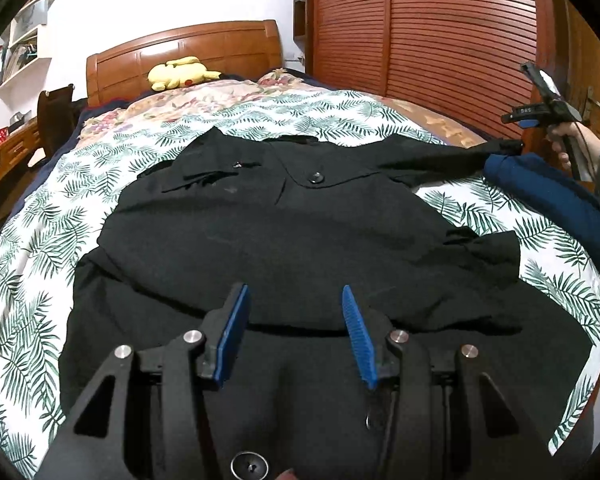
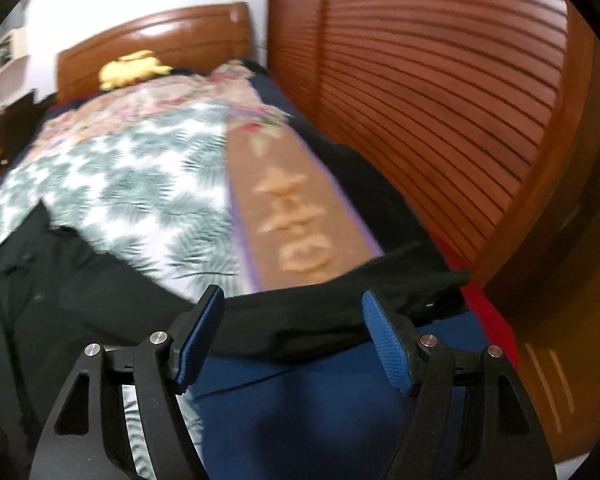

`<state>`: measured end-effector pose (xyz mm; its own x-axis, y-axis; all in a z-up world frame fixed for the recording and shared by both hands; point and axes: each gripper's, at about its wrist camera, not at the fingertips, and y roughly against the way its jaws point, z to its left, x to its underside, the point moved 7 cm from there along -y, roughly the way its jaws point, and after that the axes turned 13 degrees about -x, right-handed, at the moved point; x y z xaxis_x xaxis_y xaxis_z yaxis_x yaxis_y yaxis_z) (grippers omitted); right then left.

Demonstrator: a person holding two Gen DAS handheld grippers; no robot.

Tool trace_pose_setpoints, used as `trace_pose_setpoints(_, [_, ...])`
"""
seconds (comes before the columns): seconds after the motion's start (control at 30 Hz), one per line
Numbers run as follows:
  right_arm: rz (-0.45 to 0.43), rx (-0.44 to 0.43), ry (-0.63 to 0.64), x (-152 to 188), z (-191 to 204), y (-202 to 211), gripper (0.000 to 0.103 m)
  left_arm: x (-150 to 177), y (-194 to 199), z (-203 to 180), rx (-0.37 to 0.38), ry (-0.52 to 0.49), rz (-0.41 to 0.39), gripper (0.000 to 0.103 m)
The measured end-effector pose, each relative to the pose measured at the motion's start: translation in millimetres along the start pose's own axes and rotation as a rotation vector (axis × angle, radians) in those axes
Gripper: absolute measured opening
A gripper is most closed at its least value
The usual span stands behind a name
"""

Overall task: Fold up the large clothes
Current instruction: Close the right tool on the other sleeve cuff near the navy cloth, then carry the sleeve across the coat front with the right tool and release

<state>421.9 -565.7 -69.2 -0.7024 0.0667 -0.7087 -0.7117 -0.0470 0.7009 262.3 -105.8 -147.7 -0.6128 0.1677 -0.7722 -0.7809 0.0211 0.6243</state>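
a: while laid flat on the bed (image 1: 40,216), front up, collar far, hem near: one black shirt (image 1: 300,240), not yet folded. one sleeve (image 2: 340,312) stretched out right, over a blue cloth (image 2: 320,392) at the bed's right edge.

b: step in hand?

a: likely spreading and squaring up before the first fold. left gripper (image 1: 292,308) over the near hem, jaws partly apart, holding nothing. right gripper (image 2: 292,316) above the right sleeve, jaws wide, nothing pinched.

b: next move?

a: probably a pinch on that sleeve near the cuff, then a carry left across the body.

b: counts?

a: two grippers, one shirt, one blue cloth, one yellow plush (image 1: 178,72) by the far headboard (image 1: 188,46).
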Motion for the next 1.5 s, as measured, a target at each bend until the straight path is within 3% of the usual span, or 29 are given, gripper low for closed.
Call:
trace_pose_setpoints(0.3, [0.099, 0.088, -0.16, 21.4, -67.6, -38.0, 0.073, 5.2, -4.9, -0.3, 0.003, -0.006, 0.013, 0.047])
trace_pose_setpoints(0.53, [0.109, 0.024, -0.247, 28.6, -77.1, -52.7, 0.072, 7.8, -5.5, -5.3, 0.007, -0.017, 0.018, 0.047])
trace_pose_setpoints(0.6, [0.122, 0.008, -0.243, 29.9, -74.1, -55.8, 0.054, 8.2, -5.2, -6.5, 0.007, -0.02, 0.019, 0.047])
trace_pose_setpoints(0.67, [0.136, 0.0, -0.221, 30.8, -68.8, -60.0, 0.023, 7.9, -5.3, -7.2, 0.007, -0.021, 0.02, 0.047])
trace_pose_setpoints(0.73, [0.147, 0.0, -0.173, 30.6, -59.8, -61.9, 0.013, 8.0, -4.5, -7.4, 0.009, -0.02, 0.02, 0.047])
trace_pose_setpoints(1.07, [0.068, -0.072, 0.003, 3.0, 11.7, -16.8, 0.005, 5.6, 8.3, -0.1, 0.021, 0.008, -0.006, 0.047])
trace_pose_setpoints(1.5, [-0.037, -0.233, 0.31, -22.9, 202.4, 57.6, 0.003, 5.1, 40.2, 16.3, 0.045, 0.027, -0.059, 0.047])
